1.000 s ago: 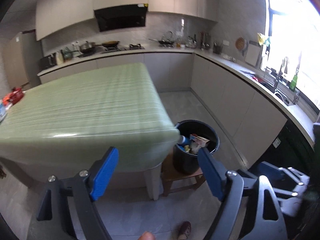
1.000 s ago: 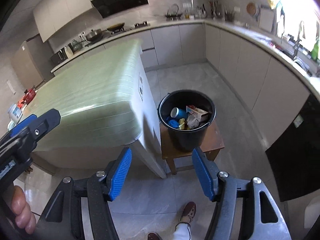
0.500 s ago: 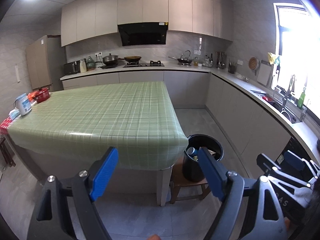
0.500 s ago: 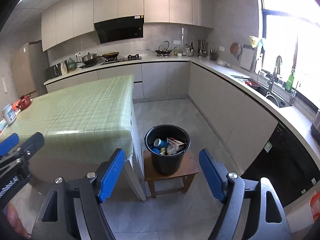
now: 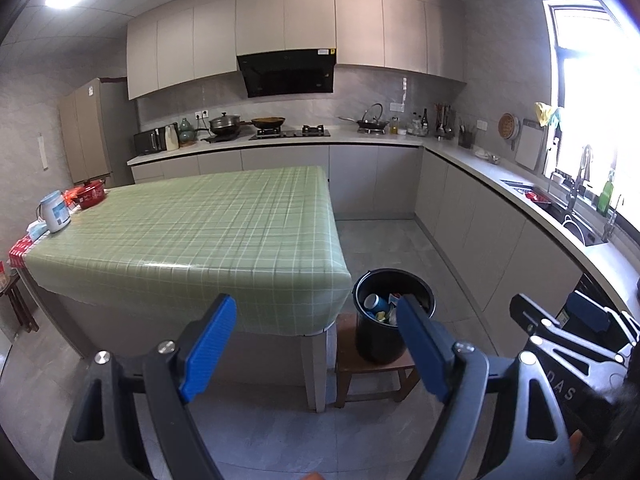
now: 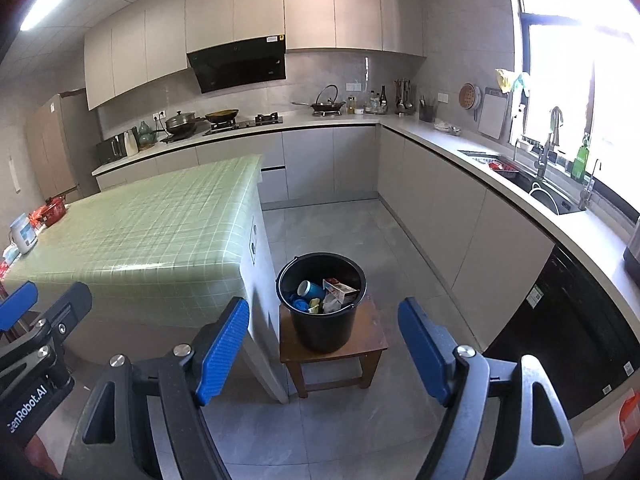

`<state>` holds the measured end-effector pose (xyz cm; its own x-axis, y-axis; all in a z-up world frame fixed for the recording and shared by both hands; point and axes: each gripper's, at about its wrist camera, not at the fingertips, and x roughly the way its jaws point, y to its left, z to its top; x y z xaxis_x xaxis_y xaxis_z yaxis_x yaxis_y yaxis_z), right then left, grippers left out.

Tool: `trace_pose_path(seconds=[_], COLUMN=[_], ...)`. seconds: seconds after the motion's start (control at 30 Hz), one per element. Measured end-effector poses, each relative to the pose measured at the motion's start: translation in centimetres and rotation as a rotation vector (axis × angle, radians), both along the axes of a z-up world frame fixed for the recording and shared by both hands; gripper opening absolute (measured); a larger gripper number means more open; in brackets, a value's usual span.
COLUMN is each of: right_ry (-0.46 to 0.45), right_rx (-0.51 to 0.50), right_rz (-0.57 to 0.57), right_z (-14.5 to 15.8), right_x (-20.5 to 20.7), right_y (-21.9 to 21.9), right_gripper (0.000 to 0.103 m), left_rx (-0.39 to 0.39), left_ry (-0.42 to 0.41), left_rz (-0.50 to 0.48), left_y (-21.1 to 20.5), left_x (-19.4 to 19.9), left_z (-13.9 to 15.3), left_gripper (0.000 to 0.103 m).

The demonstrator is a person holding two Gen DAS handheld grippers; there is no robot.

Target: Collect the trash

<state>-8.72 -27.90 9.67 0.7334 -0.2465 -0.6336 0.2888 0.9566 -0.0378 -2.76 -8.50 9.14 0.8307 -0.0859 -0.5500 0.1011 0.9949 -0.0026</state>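
Observation:
A black bucket stands on a small wooden stool beside the green-check table. Inside it lie a blue cup, a carton and other scraps. My right gripper hovers back from and above the bucket, open, nothing between its blue pads. My left gripper is open too and holds nothing, facing the table's near corner, with the bucket just right of it. The left view also catches my right gripper at the right edge.
A white jar and a red pot sit at the table's far left end. Grey cabinets and a counter with a sink run along the back and right. A dark appliance stands at the right. Grey tile floor surrounds the stool.
Both grippers have pulled back and risen, so the bucket and table look smaller and farther. The right gripper's jaws have spread wider.

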Motion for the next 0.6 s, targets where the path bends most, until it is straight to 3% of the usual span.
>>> trace_pose_path(seconds=[0.6], right_ry=[-0.013], right_rx=[0.008], right_rz=[-0.006], right_z=[0.13], right_x=[-0.85], right_y=[0.19], right_gripper=[0.079], left_rx=[0.025], left_ry=[0.006], left_rz=[0.002], left_y=[-0.87], left_x=[-0.39], left_z=[0.6], left_gripper=[0.084])
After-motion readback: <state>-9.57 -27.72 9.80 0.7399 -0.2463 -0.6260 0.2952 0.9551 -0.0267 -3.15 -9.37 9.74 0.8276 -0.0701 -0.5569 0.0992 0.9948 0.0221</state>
